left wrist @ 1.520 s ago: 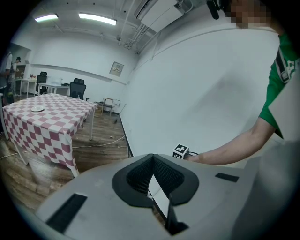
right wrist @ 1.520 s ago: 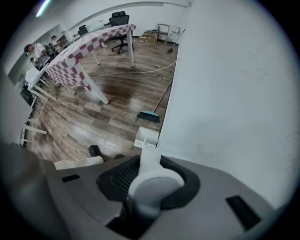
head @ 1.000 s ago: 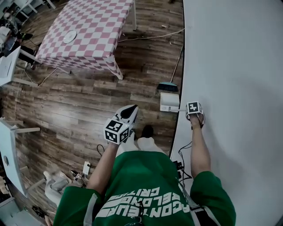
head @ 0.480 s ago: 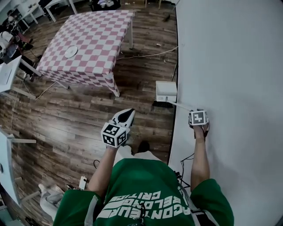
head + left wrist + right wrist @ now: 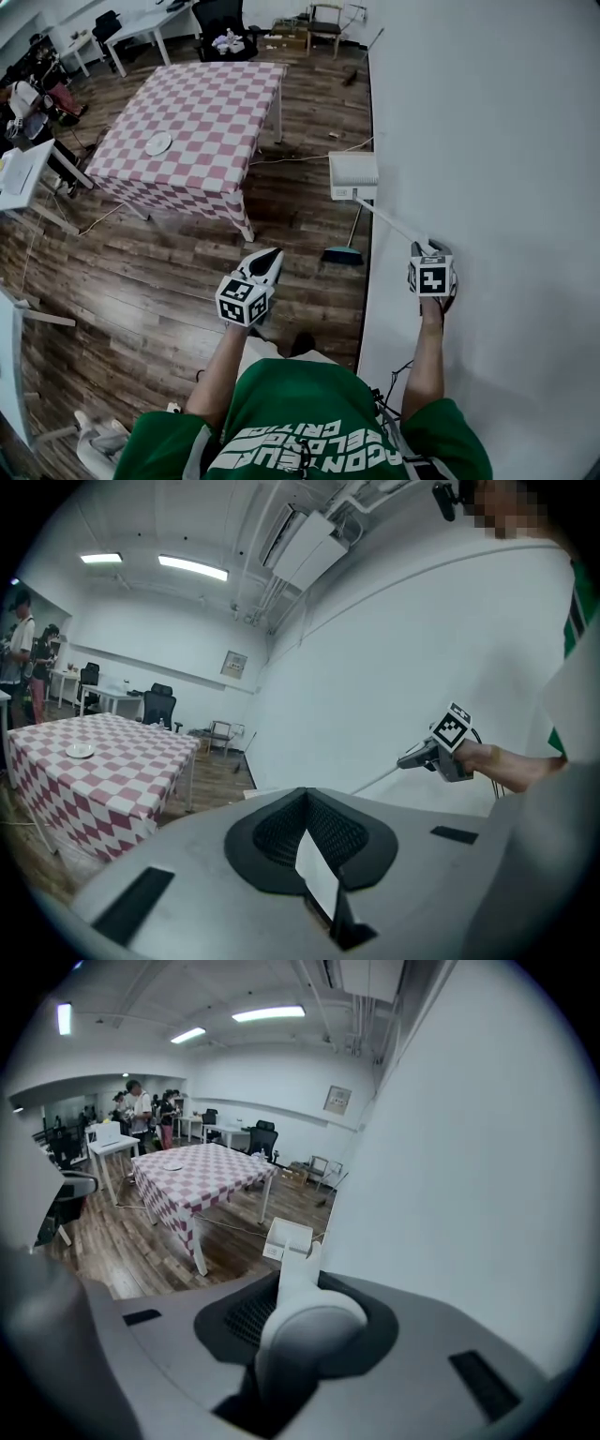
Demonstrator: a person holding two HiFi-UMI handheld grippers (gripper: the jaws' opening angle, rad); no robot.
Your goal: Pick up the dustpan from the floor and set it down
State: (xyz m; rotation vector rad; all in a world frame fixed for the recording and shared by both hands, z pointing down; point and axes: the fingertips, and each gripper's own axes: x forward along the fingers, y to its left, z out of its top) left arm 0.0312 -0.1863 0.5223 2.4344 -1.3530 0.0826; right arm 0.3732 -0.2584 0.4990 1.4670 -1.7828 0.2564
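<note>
The white dustpan (image 5: 353, 175) hangs in the air beside the white wall, its long thin handle (image 5: 394, 227) slanting back to my right gripper (image 5: 427, 253), which is shut on the handle's end. In the right gripper view the handle (image 5: 298, 1309) fills the jaws and the pan (image 5: 287, 1238) shows beyond them, above the wood floor. My left gripper (image 5: 265, 262) is held out over the floor to the left of the pan, apart from it; its pads (image 5: 281, 829) meet with nothing between them. The right gripper (image 5: 441, 749) also shows in the left gripper view.
A broom (image 5: 345, 249) with a teal head stands on the floor by the wall (image 5: 487, 141), under the raised pan. A table with a red-checked cloth (image 5: 202, 122) and a plate (image 5: 158, 143) stands to the left. Desks, chairs and people are at the far left.
My right gripper has risen with the dustpan, lifting it from floor level up along the wall and uncovering the broom. The left gripper rose a little.
</note>
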